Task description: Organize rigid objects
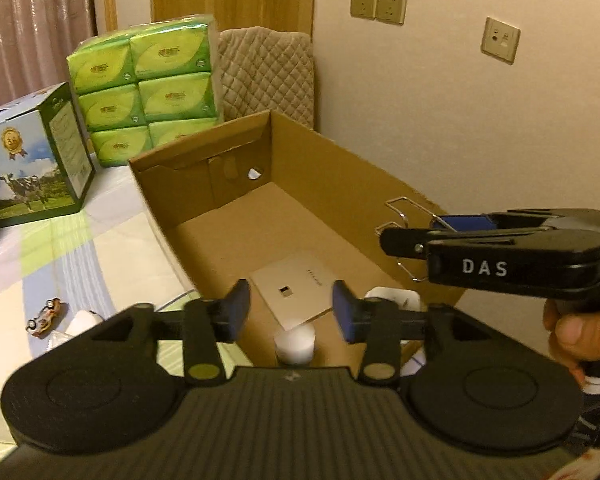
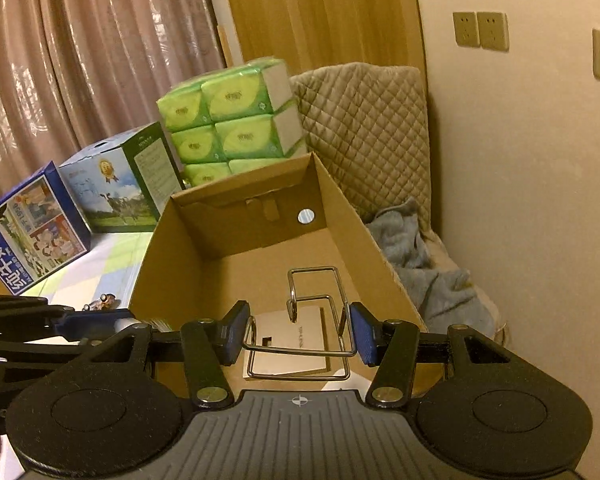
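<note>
An open cardboard box (image 1: 340,184) (image 2: 352,216) stands on the bed. A flat beige router-like device (image 1: 296,292) (image 2: 292,336) lies on its floor. My right gripper (image 2: 300,336) is shut on a bent metal wire rack (image 2: 316,304) and holds it over the near end of the box; the rack (image 1: 400,216) also shows in the left wrist view, in the right gripper (image 1: 436,232). My left gripper (image 1: 292,312) is open and empty above the box's near edge, over a white-capped bottle (image 1: 295,342).
A green tissue multipack (image 1: 148,88) and a milk carton box (image 1: 32,160) stand behind the box at left. A blue box (image 2: 24,232) stands further left. A small toy car (image 1: 44,316) lies on the bedsheet. A quilted cushion (image 2: 364,128) and a grey cloth (image 2: 432,272) lie by the wall.
</note>
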`<state>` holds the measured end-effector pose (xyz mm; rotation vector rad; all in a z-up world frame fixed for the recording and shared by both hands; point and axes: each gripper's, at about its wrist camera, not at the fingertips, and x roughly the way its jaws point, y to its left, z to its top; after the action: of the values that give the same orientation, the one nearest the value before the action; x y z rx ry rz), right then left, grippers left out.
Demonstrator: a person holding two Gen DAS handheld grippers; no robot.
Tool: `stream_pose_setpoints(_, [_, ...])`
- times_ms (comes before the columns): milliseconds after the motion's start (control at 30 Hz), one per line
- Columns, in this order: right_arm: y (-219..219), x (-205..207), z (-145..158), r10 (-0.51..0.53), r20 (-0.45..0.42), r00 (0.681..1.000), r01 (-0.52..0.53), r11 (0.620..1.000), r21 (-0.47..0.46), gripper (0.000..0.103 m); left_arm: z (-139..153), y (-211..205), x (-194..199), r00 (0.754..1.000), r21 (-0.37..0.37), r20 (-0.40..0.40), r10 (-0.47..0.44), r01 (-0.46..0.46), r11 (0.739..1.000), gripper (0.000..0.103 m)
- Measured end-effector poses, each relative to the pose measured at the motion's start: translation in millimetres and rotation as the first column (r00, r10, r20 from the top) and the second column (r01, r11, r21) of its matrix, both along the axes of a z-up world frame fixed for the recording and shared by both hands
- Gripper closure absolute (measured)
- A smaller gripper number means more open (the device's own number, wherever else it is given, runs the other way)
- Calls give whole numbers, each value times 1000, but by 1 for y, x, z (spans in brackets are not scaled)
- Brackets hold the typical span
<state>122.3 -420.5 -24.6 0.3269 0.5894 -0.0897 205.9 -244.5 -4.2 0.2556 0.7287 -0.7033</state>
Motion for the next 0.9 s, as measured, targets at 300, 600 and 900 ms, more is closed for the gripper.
stream_pose_setpoints(300, [1, 4, -4, 9, -3, 1000, -9, 999, 32, 52, 16, 42, -1, 994, -20, 27, 106, -105, 994, 60])
stream_pose_setpoints(600, [10, 9, 0, 40, -3, 999, -39, 998, 50, 52, 22, 73, -8, 983, -27, 30, 181, -180, 983, 59])
stream_pose_setpoints(900, [18, 6, 19, 70, 45, 997, -73, 995, 65, 28, 22, 96, -21, 972, -8, 35, 234, -234, 972, 43])
